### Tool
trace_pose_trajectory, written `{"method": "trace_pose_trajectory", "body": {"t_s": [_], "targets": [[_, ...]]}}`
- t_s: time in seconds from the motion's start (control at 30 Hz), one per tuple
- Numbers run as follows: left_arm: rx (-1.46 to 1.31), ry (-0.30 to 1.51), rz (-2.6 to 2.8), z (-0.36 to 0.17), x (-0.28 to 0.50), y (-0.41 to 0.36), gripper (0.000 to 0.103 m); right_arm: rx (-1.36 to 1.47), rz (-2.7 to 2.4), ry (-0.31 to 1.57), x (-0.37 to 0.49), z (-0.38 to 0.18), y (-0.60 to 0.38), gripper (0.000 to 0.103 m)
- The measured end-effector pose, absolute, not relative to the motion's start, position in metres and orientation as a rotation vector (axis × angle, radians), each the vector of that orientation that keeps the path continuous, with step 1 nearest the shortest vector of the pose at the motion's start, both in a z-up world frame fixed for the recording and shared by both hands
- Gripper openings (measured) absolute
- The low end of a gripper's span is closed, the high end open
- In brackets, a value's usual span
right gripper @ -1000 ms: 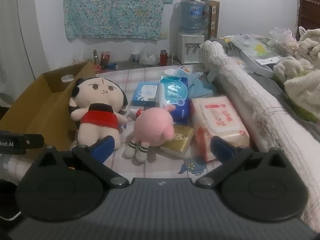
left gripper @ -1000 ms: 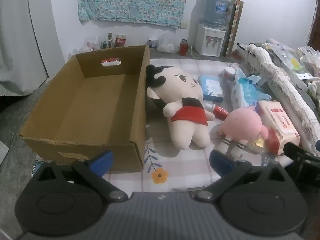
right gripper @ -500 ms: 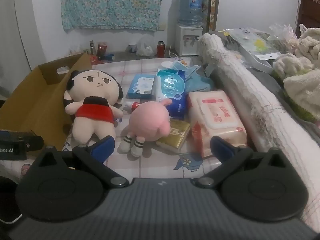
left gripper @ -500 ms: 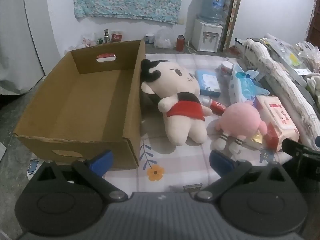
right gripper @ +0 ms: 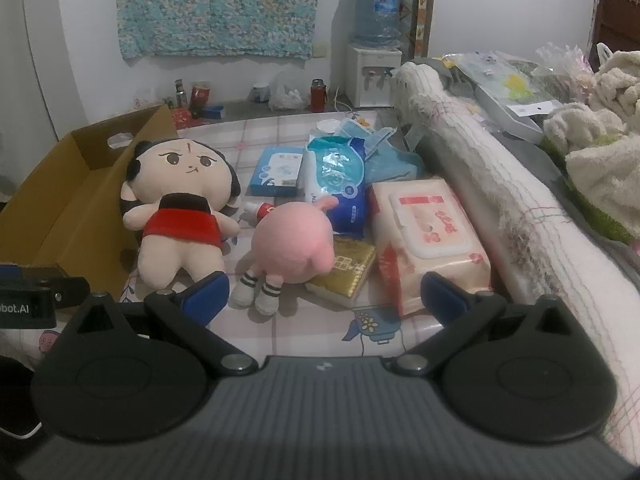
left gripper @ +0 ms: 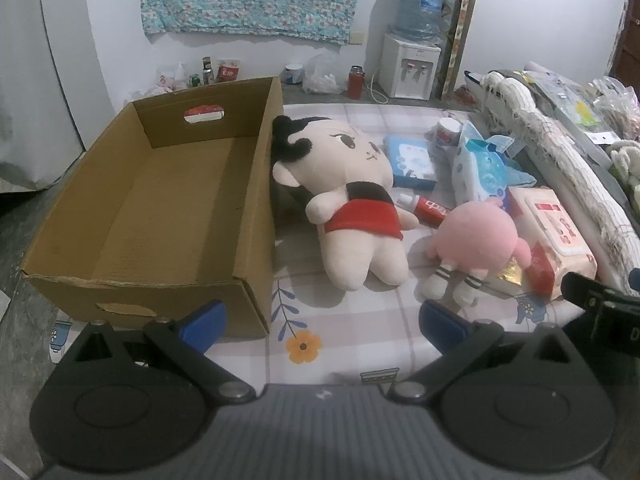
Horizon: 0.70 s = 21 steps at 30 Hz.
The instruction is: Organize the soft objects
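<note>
Left wrist view: empty cardboard box (left gripper: 160, 216) at left on the patterned mat (left gripper: 340, 332); big doll in the red top (left gripper: 352, 208) lying face-up just beside the box's right wall, head touching or nearly touching it. Pink plush (left gripper: 476, 240) to the doll's right, feet toward the cameras. Left gripper (left gripper: 320, 322) hovering short of the box's near corner, jaws spread wide, holding nothing.

Right wrist view: right gripper (right gripper: 325, 297) likewise wide open and empty, lined up roughly on the pink plush (right gripper: 294, 242), whose striped feet sit just ahead of the left blue pad. Pink plush resting against a gold packet (right gripper: 344, 276) and a blue wipes pack (right gripper: 340, 188); pink-and-white wipes pack (right gripper: 428, 236) close on the right.

Step in hand, probably: approach for a first pick, nothing in the box yet. Best taken with the right gripper on the pink plush: come in low, close across the round body rather than the thin legs, squeeze firmly since the stuffing gives. Lift straight up first to clear the gold packet and the small tube (right gripper: 260, 211) behind, then carry over the doll and release low inside the box. Alternatively the left gripper on the doll's torso at the red top, not the oversized head. Worth watching: dragging neighbours along, nudging the light box.
</note>
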<state>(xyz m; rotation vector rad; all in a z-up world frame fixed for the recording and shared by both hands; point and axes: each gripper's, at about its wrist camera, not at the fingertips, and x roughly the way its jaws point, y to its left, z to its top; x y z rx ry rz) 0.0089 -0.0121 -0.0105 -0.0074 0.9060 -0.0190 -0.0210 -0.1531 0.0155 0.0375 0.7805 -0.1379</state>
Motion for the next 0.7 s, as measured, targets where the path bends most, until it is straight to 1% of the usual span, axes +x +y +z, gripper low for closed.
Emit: {"method": "trace_pose_trajectory", "body": {"t_s": [0.7], "targets": [[-0.007,0.905,-0.022,-0.0097,0.0101,-0.0119,0.103,0.031,-0.137,0.779,-0.0198,0.0175,-0.1507,0.102]]}}
